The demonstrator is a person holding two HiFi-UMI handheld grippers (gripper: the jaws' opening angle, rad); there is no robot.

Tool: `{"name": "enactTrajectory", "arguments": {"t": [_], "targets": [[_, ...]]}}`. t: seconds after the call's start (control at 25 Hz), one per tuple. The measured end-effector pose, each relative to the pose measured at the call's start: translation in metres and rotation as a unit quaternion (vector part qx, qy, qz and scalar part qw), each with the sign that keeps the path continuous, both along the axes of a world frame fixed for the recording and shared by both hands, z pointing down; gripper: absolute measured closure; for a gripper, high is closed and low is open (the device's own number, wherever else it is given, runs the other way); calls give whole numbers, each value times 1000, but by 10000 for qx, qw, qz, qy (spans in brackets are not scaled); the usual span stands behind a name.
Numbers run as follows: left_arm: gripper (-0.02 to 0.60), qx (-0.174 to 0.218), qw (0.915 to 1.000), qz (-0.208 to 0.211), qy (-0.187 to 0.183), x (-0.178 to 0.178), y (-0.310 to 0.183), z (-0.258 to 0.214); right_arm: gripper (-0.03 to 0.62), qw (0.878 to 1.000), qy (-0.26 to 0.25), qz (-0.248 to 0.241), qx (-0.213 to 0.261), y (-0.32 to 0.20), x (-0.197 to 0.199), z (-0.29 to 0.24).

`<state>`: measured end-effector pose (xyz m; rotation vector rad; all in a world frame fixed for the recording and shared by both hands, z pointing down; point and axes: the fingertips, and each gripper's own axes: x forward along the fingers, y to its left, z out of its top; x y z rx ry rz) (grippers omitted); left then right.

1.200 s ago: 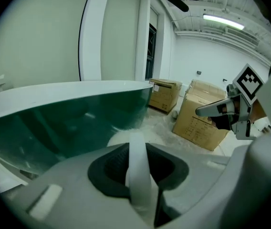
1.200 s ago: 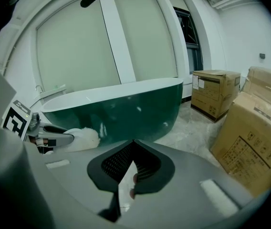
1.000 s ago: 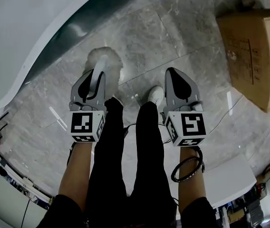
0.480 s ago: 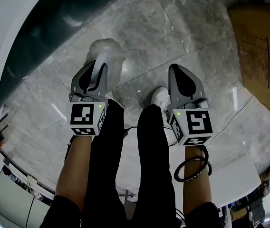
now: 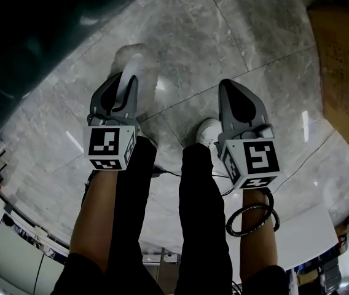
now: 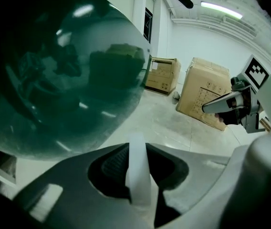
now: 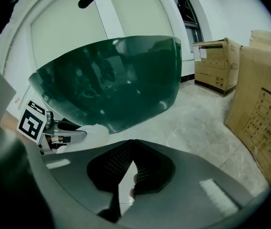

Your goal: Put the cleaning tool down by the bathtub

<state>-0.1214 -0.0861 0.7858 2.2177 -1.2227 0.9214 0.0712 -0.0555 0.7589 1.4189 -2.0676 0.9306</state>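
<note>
The cleaning tool has a white handle (image 5: 126, 86) and a fluffy white head (image 5: 140, 64) that hangs over the grey marble floor. My left gripper (image 5: 127, 78) is shut on the handle (image 6: 138, 168), which stands up between its jaws. The dark green bathtub (image 5: 27, 35) curves along the upper left, close to the tool's head. In the left gripper view the bathtub (image 6: 64, 66) fills the left side. My right gripper (image 5: 231, 88) hangs beside the left one, shut with nothing in it. The right gripper view shows the bathtub (image 7: 111, 78), the left gripper (image 7: 73, 132) and the fluffy head (image 7: 95, 132).
Cardboard boxes (image 5: 346, 60) stand to the right on the floor, seen again as boxes (image 6: 204, 97) and a nearer box (image 7: 262, 109). The person's legs and a white shoe (image 5: 208, 129) are between the grippers. A black loop (image 5: 252, 220) hangs at the right wrist.
The head view has swung, so the tub's white rim has left the picture and its dark green side fills the upper left. Both grippers keep their hold and spacing.
</note>
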Motion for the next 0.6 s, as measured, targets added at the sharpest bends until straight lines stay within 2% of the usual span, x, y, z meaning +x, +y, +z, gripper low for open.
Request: {"name": "enactTrajectory", "arguments": {"t": [0.6], "targets": [[502,-123,9999,-92,-39,-10,-9,106,575,9991,-94,-349,-214,-6,-18,98]]}}
